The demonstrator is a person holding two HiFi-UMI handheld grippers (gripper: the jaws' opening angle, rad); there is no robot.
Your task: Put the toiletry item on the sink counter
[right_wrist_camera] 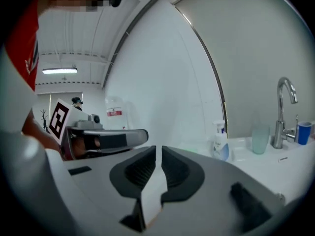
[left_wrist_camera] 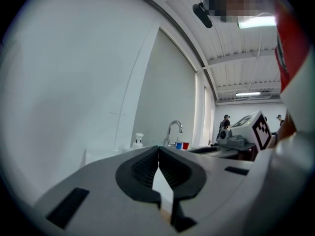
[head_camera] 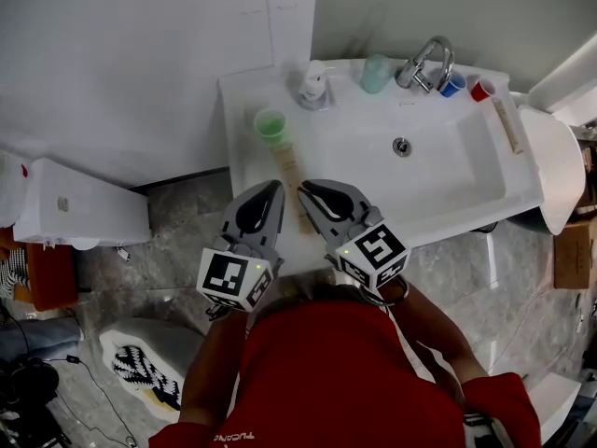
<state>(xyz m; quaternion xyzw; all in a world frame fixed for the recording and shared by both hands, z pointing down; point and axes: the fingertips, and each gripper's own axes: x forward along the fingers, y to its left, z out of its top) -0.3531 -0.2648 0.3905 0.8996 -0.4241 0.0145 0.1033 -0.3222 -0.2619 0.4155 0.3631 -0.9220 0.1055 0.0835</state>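
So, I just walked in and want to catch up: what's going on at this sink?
A person in a red top holds the left gripper and right gripper side by side over the front of the sink counter. Neither holds anything: the left's jaws are together, the right's barely apart. A long tan item lies on the counter under their tips, near a green cup.

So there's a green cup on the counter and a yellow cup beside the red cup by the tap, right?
No: it's a blue cup, not yellow, beside the red cup by the tap, as the head view shows. The green cup is on the counter.
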